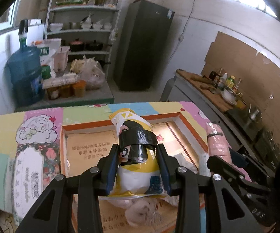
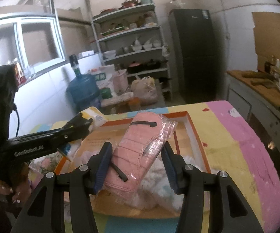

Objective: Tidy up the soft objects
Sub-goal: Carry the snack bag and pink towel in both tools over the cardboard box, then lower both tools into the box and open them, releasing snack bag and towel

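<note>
Left gripper (image 1: 138, 167) clamped on a yellow-and-white pouch (image 1: 135, 155), a soft plastic packet printed with a cartoon face and wrapped by a black band; its blue pads press both sides of the packet. The pouch's long axis runs along the fingers, its crimped top pointing away from the camera toward the fridge (image 1: 143, 46), and it hangs above the orange-rimmed box (image 1: 190, 128), which stands on a pastel mat (image 1: 9, 132). Right gripper (image 2: 137, 165) closed on a pink mask pack (image 2: 132, 151), a flat stack in a clear wrapper with black ear straps; the pads bear on its long edges. Its long axis points forward and slightly right, the far end raised over the box's back wall. White fluff (image 2: 159, 176) lies in the box beneath it, and a pink plush (image 1: 140, 209) lies below the pouch. The box floor carries printed Chinese text, inverted in the left view and too blurred to read. The left gripper's body, seen from the right wrist, bears the lettering "GenRobot.AI". A hand (image 2: 7, 190) grips its handle.
</note>
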`<control>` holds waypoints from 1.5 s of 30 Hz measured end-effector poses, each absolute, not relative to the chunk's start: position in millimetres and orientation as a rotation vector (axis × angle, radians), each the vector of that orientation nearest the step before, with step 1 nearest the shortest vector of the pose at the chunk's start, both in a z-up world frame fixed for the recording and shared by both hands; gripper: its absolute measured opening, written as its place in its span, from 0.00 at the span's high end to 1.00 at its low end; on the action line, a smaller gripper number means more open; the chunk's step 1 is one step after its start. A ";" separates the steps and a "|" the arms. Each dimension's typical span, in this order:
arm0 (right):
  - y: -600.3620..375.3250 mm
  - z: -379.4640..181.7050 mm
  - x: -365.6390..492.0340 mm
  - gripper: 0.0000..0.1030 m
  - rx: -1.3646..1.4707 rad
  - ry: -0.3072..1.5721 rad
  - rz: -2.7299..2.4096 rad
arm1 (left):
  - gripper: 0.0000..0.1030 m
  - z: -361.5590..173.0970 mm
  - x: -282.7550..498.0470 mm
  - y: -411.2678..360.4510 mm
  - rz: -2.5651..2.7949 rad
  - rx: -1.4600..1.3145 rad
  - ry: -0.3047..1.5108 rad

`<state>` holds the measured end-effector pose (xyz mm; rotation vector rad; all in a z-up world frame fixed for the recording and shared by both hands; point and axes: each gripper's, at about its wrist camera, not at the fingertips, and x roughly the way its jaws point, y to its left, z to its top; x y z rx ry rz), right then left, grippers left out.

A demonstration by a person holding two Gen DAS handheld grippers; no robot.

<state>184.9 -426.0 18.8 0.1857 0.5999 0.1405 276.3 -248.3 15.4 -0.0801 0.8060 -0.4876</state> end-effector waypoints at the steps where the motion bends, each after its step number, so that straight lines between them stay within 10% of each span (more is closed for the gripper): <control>1: -427.8 19.2 191.4 0.48 0.187 0.610 0.153 | 0.62 13.3 282.9 -249.8 -0.487 -0.085 0.823; 37: -441.4 -38.2 295.3 0.48 0.211 0.898 0.225 | 0.62 -49.5 344.0 -264.2 -0.440 -0.158 1.041; 45: -441.0 -43.1 298.4 0.46 0.211 0.923 0.231 | 0.46 -52.1 344.9 -264.9 -0.430 -0.154 1.045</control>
